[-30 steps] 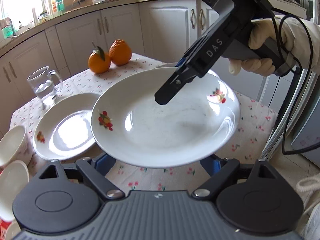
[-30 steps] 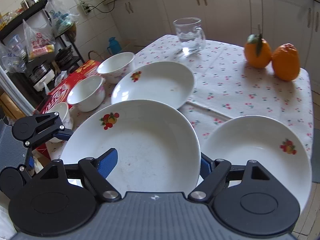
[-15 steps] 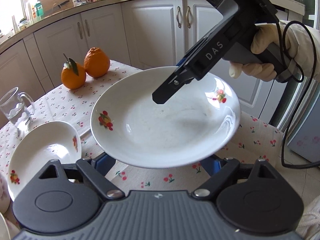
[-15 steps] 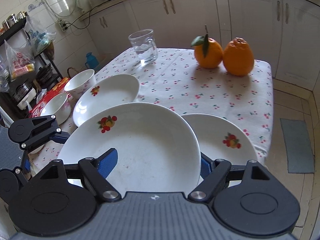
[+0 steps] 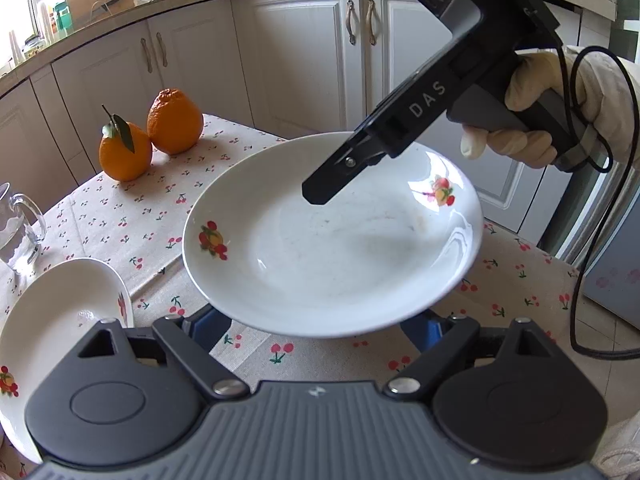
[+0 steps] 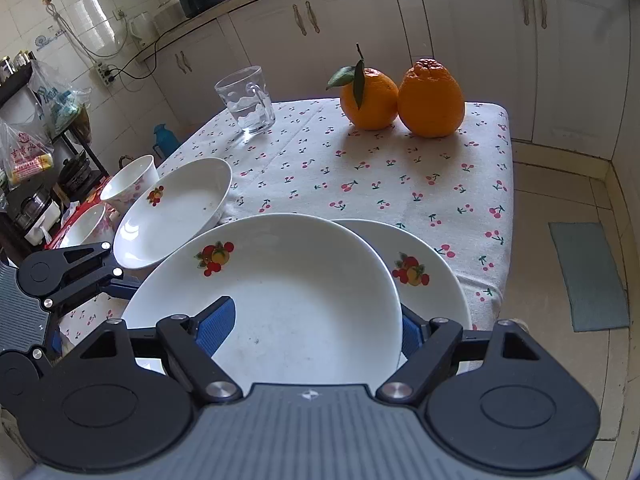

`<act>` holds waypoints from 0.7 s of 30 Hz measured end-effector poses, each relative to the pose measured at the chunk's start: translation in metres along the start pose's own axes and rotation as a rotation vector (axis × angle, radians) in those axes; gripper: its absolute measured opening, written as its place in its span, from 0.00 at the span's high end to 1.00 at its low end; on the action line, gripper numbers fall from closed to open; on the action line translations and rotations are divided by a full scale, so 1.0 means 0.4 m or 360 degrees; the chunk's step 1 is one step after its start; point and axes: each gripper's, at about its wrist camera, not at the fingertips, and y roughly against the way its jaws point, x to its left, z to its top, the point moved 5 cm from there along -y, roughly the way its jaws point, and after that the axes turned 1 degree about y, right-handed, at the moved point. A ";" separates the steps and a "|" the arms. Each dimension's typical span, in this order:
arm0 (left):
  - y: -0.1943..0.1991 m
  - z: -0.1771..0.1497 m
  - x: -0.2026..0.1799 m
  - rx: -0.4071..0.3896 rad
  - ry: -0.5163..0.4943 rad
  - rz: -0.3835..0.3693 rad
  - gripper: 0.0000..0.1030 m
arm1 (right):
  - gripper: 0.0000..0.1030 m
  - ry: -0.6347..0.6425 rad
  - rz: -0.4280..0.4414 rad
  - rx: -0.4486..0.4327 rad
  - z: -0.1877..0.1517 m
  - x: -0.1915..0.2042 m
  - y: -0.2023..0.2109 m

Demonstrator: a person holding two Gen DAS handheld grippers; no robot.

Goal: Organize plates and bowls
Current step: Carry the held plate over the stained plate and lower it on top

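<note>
The white letters "DAS" stand on the side of the black two-finger right gripper (image 5: 326, 188), the one held in a white-gloved hand (image 5: 532, 120) over a white plate. A clear plastic bag (image 6: 24, 148) on the dark shelf at the left has red writing on it. It looks like Chinese signs, but they are too small to read. No other words or numbers can be read.

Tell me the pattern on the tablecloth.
The tablecloth is cream with small red cherries; right wrist view shows it best.
</note>
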 end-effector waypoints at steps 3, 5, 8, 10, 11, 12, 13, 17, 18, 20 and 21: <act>-0.010 0.006 0.003 0.0003 0.0007 -0.0007 0.12 | 0.16 -0.0013 -0.0003 0.0002 -0.002 -0.012 -0.005; -0.016 0.009 0.005 0.0007 0.0000 -0.0003 0.12 | 0.16 -0.0019 -0.0008 0.0008 -0.006 -0.019 -0.010; -0.025 0.013 0.010 0.0017 0.0003 -0.0012 0.12 | 0.16 -0.0037 -0.0016 0.0016 -0.013 -0.030 -0.015; -0.029 0.014 0.011 0.0017 0.0000 -0.0016 0.12 | 0.16 -0.0051 -0.0020 0.0017 -0.017 -0.036 -0.015; -0.031 0.015 0.012 0.0016 -0.0004 -0.0015 0.12 | 0.16 -0.0055 -0.0023 0.0016 -0.019 -0.038 -0.015; -0.034 0.015 0.012 0.0017 -0.0009 -0.0016 0.12 | 0.16 -0.0059 -0.0025 0.0015 -0.020 -0.041 -0.014; -0.035 0.015 0.012 0.0017 -0.0013 -0.0019 0.12 | 0.16 -0.0063 -0.0026 0.0015 -0.021 -0.042 -0.014; -0.036 0.015 0.012 0.0014 -0.0023 -0.0034 0.12 | 0.16 -0.0074 -0.0030 0.0009 -0.026 -0.045 -0.006; -0.036 0.015 0.012 0.0013 -0.0024 -0.0038 0.12 | 0.16 -0.0076 -0.0032 0.0009 -0.028 -0.045 -0.004; -0.036 0.015 0.011 0.0010 -0.0025 -0.0041 0.12 | 0.16 -0.0083 -0.0036 0.0010 -0.030 -0.044 -0.002; -0.036 0.015 0.011 0.0007 -0.0026 -0.0042 0.11 | 0.16 -0.0085 -0.0037 0.0009 -0.032 -0.044 0.001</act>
